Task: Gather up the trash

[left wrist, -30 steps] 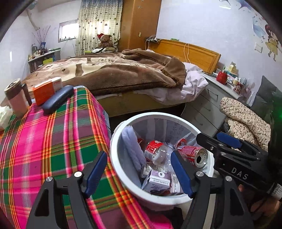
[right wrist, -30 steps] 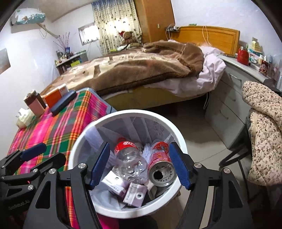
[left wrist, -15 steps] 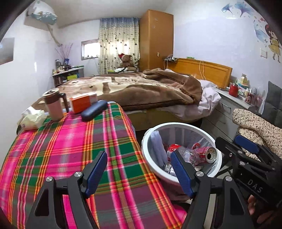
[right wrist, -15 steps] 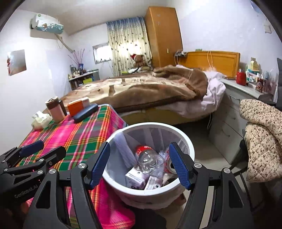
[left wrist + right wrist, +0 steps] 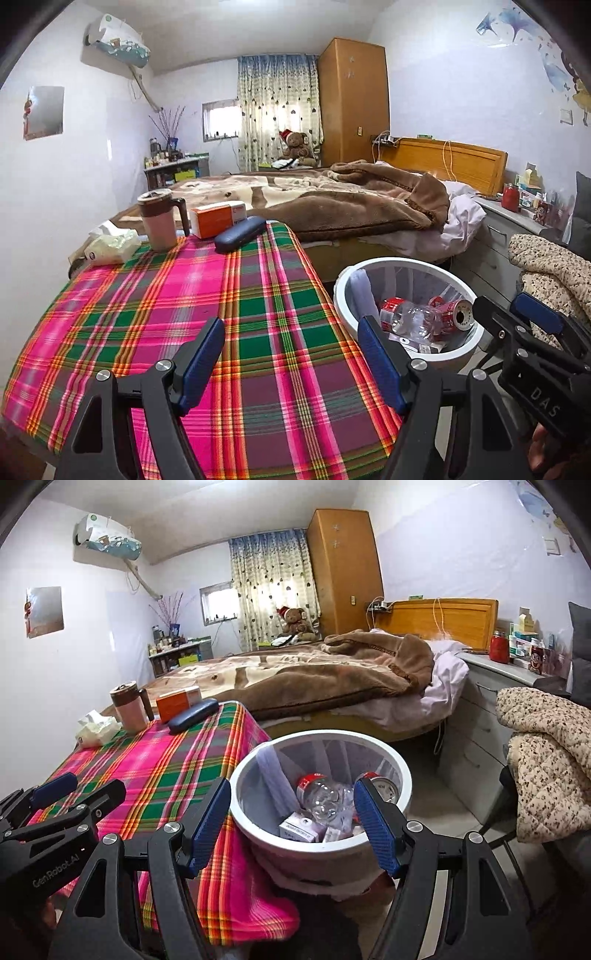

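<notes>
Fingers of the left gripper [image 5: 291, 363] and right gripper [image 5: 291, 823] stand apart, holding nothing. The white bin [image 5: 402, 775] of trash, with a bottle [image 5: 321, 797] and a can [image 5: 384, 788], sits between the right fingertips and at two o'clock from the left. Both grippers have drawn back since a second ago, revealing more of the plaid table [image 5: 184, 295].

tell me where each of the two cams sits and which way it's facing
Left wrist: on the left gripper, jaws open and empty, facing over the plaid table toward the bed; the right gripper and a bit of hand show at right.
Right wrist: on the right gripper, open and empty, facing the white trash bin; the left gripper shows at left.
Shared: table, bin, bed, mug.
</notes>
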`<action>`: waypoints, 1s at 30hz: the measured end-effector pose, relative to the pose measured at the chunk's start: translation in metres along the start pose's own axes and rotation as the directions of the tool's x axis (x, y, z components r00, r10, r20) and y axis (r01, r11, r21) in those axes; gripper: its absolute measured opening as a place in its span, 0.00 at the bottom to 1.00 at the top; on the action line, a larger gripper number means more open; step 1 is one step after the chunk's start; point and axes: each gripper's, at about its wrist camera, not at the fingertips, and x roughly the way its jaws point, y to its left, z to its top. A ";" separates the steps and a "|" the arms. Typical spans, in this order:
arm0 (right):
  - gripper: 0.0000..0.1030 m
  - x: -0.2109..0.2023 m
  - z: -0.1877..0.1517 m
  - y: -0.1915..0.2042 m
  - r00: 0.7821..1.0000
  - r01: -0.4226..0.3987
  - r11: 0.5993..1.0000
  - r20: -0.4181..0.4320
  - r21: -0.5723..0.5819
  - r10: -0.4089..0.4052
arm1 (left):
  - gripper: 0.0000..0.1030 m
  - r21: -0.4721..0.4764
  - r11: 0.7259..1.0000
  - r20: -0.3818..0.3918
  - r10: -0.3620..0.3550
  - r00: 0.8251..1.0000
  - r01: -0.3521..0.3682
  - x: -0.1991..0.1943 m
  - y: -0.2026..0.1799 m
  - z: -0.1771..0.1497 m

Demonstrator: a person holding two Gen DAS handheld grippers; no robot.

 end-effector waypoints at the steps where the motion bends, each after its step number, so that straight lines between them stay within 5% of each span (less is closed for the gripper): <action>1: 0.68 0.000 0.000 0.001 1.000 0.005 1.000 0.008 -0.005 -0.005 | 0.72 -0.002 1.000 0.006 0.006 1.000 -0.006 -0.002 0.001 -0.001; 30: 0.68 -0.004 -0.003 0.010 1.000 0.009 1.000 0.003 -0.018 -0.008 | 0.72 -0.033 0.999 -0.001 0.026 1.000 -0.026 -0.011 0.016 -0.008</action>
